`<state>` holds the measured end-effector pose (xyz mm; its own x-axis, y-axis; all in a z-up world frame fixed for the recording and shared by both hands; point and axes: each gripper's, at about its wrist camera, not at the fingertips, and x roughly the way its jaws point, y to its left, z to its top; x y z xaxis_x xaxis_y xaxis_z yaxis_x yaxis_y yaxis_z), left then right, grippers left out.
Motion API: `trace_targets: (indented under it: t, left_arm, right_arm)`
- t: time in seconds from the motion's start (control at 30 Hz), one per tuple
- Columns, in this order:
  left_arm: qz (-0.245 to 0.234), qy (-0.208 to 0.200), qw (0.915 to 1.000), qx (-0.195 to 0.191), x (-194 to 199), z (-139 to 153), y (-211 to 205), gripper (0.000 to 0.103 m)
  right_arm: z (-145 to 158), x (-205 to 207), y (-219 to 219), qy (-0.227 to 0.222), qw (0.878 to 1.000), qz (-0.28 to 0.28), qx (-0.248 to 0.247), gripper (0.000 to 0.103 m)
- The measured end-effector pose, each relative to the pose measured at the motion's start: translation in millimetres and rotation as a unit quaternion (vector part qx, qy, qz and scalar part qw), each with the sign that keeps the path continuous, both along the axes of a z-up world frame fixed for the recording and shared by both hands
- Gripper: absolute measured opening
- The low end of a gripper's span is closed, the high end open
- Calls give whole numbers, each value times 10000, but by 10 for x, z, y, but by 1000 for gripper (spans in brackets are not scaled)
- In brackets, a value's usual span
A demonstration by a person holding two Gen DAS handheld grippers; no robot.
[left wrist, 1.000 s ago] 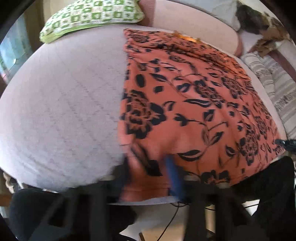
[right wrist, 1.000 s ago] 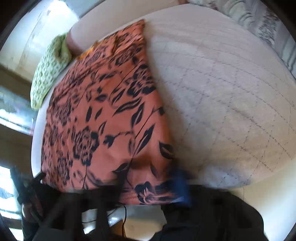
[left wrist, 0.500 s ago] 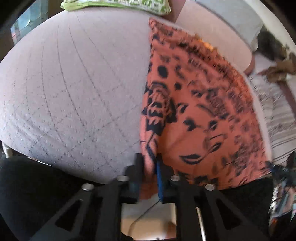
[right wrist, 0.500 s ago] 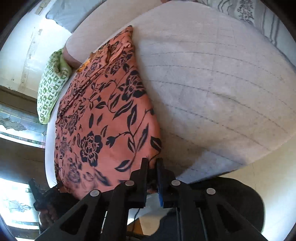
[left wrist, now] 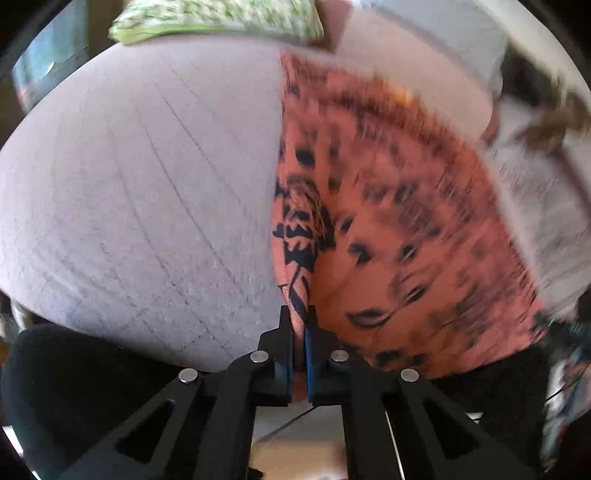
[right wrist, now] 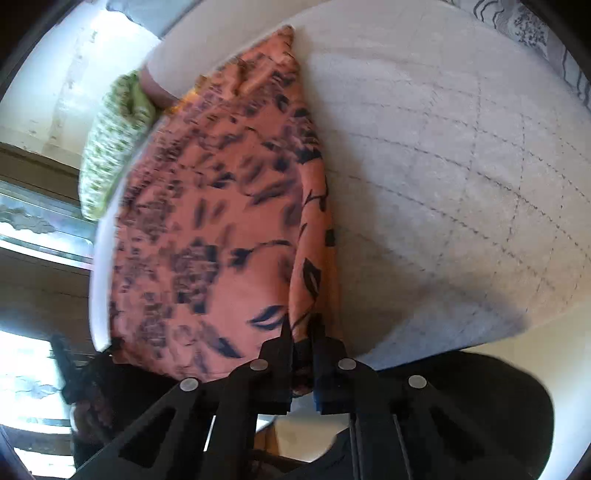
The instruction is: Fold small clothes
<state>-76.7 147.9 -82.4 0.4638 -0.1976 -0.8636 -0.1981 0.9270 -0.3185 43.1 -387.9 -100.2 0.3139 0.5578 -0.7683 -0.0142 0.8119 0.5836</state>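
An orange cloth with black flowers (left wrist: 399, 236) lies spread on a grey quilted bed (left wrist: 140, 206). My left gripper (left wrist: 299, 314) is shut on the near left corner of the orange cloth, whose edge rises in a fold between the fingers. In the right wrist view the same orange cloth (right wrist: 221, 221) fills the left half, and my right gripper (right wrist: 300, 330) is shut on its near right corner, lifting that edge off the bed (right wrist: 461, 177). The left gripper (right wrist: 74, 373) shows small and blurred at the far left corner.
A green and white patterned pillow (left wrist: 218, 18) lies at the head of the bed, also seen as the pillow (right wrist: 114, 144) beside a pale wall. Striped bedding (left wrist: 535, 206) and a brown heap (left wrist: 554, 122) lie to the right. Dark trouser legs (left wrist: 77, 391) stand below the bed's near edge.
Both grippers closed on the near corners of the orange cloth and raised them, so the edges now stand in folds. The left view has tilted and risen slightly.
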Motion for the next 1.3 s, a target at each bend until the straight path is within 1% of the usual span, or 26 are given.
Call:
trace_targets:
  t: [0.1,0.17,0.2,0.23,0.3,0.33,0.37,0.4,0.43,0.53,0.6,0.63,0.67,0.7,0.73,0.83,0.93,1.0,1.03,1.07,1.13,1.17,1.2,1.23,1.27,1.3]
  left_arm:
    - [47,-173,9998,-5,-11,118,55,5]
    - [79,48,9999,42,32,-45,73,7]
    - [135,331,9994,16,55,-203,89,9]
    - [205,471,9987,10,71,-279,63,14]
    - [280,452,9986,-21,44,-287,32,27]
    - [305,360,9989,3,30,-243,29,46]
    - [359,235,9990,126,16,-185,32,67]
    - [403,155,9988,237,-9,-133,41,74]
    - [417,70,9986,329,-7,-85,56,78]
    - [264,250,9987,362,114,-213,13,78]
    - [156,485,9974,501,172,-342,-67,58]
    - [158,462,9961,733,198,-305,-115,37]
    - [44,404,9977,541,178,-266,-89,3]
    - [-19,418,9990,144,185,-233,-45,4]
    - [118,347,9993,40,161,-144,4,4]
    - [-9,-140,9998,143,151,138,-17,5]
    - [-25,32,9998,200,244,13,-28,5]
    - [61,293,9992,257,252,-136,-12,17]
    - [41,421,9987,278,256,-203,-32,36]
    - [0,407,9989,253,260,-222,-62,49]
    - [-60,309,9990,328,252,-222,-131,63]
    - [-114,343,9985,405,252,-220,-151,65]
    - [-183,403,9979,480,274,-234,-172,64]
    - [-203,414,9976,521,300,-250,-182,55]
    - [-194,407,9975,548,322,-245,-161,10]
    - [-230,421,9978,450,346,-225,-143,6]
  right_arm:
    - [276,-67,-100,-269,9993,-145,192,7]
    - [104,3,-194,-52,9992,-348,-208,12]
    - [-75,42,-236,250,9978,-471,-390,13]
    - [-188,56,-257,488,9968,-512,-377,14]
    - [-195,11,-252,408,9973,-492,-352,19]
    - [-126,-7,-230,223,9977,-451,-448,32]
    - [-88,-6,-217,155,9973,-474,-541,61]
    - [-72,-7,-198,110,9966,-522,-621,78]
    - [-67,7,-188,47,9961,-559,-684,88]
    - [-139,116,-59,224,9970,-342,-654,85]
    - [-234,171,65,405,9967,-102,-701,62]
    - [-274,179,107,459,9953,-23,-856,48]
    - [-273,182,84,487,9956,-31,-800,24]
    - [-275,182,55,563,9969,-27,-556,8]
    - [-241,166,-2,581,9980,-52,-235,7]
    - [17,126,-60,246,9997,-74,4,6]
    - [-34,169,-28,259,9997,-30,13,10]
    - [-222,226,38,627,9977,-5,-265,11]
    - [-283,227,77,723,9964,55,-442,14]
    - [-284,215,82,686,9965,64,-469,22]
    - [-273,212,96,621,9975,51,-345,42]
    - [-270,225,114,632,9975,77,-317,46]
    - [-261,223,98,664,9971,101,-352,46]
    - [-263,244,128,701,9967,177,-358,45]
    - [-260,243,128,724,9967,198,-301,26]
    - [-253,257,146,761,9968,186,-131,10]
